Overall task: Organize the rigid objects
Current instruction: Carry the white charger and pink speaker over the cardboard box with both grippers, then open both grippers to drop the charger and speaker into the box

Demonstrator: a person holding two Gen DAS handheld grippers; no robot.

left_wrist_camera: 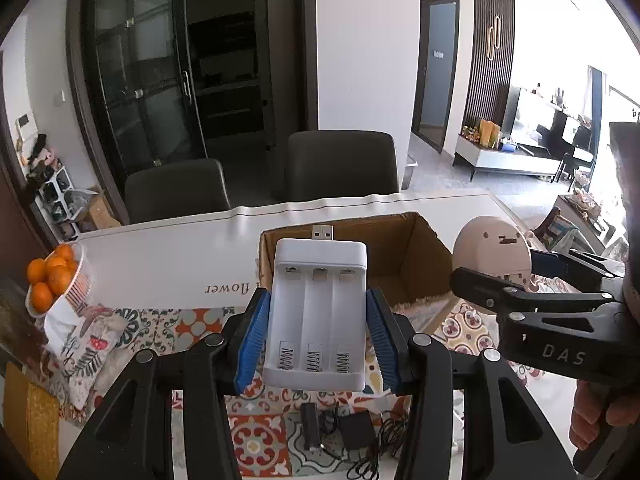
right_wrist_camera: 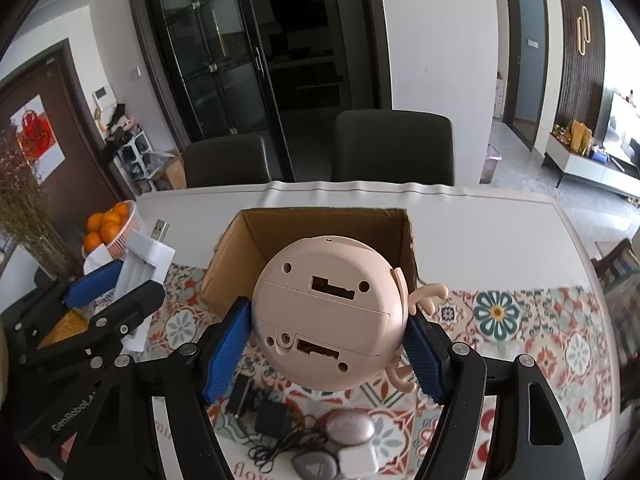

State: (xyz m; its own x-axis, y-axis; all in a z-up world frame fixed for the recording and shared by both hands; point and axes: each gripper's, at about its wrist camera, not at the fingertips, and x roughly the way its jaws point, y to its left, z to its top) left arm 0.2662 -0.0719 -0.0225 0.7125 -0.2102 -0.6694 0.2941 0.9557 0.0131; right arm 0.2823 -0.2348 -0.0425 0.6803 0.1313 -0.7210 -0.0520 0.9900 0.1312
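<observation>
My left gripper [left_wrist_camera: 318, 336] clenched a white charger [left_wrist_camera: 318, 316], and my right gripper [right_wrist_camera: 326, 354] clenched a round pink toy [right_wrist_camera: 326, 316]. I held both above the patterned cloth [right_wrist_camera: 520, 320], just short of the open box [right_wrist_camera: 332, 232], with two chairs [right_wrist_camera: 394, 148] beyond the box.

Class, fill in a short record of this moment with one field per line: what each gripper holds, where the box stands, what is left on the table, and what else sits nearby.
left gripper: shut on white battery charger, its three slots empty, USB plug pointing away
right gripper: shut on round pink toy, underside toward the camera
cardboard box: open, on the table beyond both grippers
left on tablecloth: black adapter with cord, grey computer mouse
nearby: bowl of oranges, two dark chairs
</observation>
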